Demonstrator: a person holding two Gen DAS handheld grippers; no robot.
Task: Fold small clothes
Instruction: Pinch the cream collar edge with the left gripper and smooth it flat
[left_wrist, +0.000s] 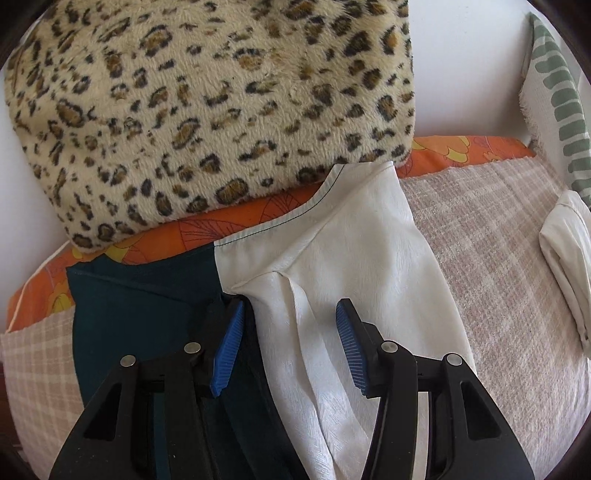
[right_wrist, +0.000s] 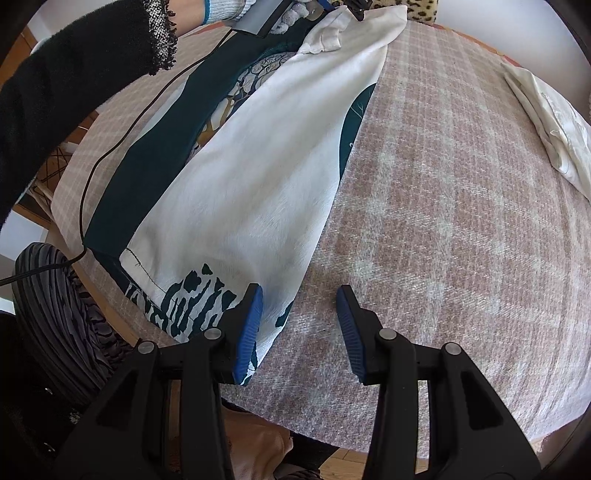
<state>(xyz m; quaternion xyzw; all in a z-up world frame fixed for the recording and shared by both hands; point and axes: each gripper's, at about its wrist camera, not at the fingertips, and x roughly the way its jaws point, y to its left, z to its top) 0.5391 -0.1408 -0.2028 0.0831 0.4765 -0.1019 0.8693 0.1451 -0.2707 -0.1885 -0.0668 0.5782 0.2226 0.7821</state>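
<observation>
A garment, white (left_wrist: 351, 258) with a dark teal part (left_wrist: 129, 314), lies stretched over a pink plaid blanket (left_wrist: 498, 258). My left gripper (left_wrist: 290, 310) points down over its far end. The jaws stand apart with a ridge of white cloth lying loose between the blue pads, and the left pad sits at the teal fold. In the right wrist view the same garment (right_wrist: 258, 184) runs away from me, its printed hem nearest. My right gripper (right_wrist: 300, 295) is open at that hem's right corner. Its left pad (right_wrist: 249, 332) touches the cloth, and the right pad is over bare blanket (right_wrist: 443, 184).
A leopard-print cushion (left_wrist: 221, 110) and an orange floral pillow (left_wrist: 461, 151) lie behind the garment. A folded white cloth (right_wrist: 546, 122) lies at the right. A person's black sleeve (right_wrist: 74, 81) and a thin black cable (right_wrist: 110, 155) cross the left. The blanket's near edge (right_wrist: 332, 439) is close.
</observation>
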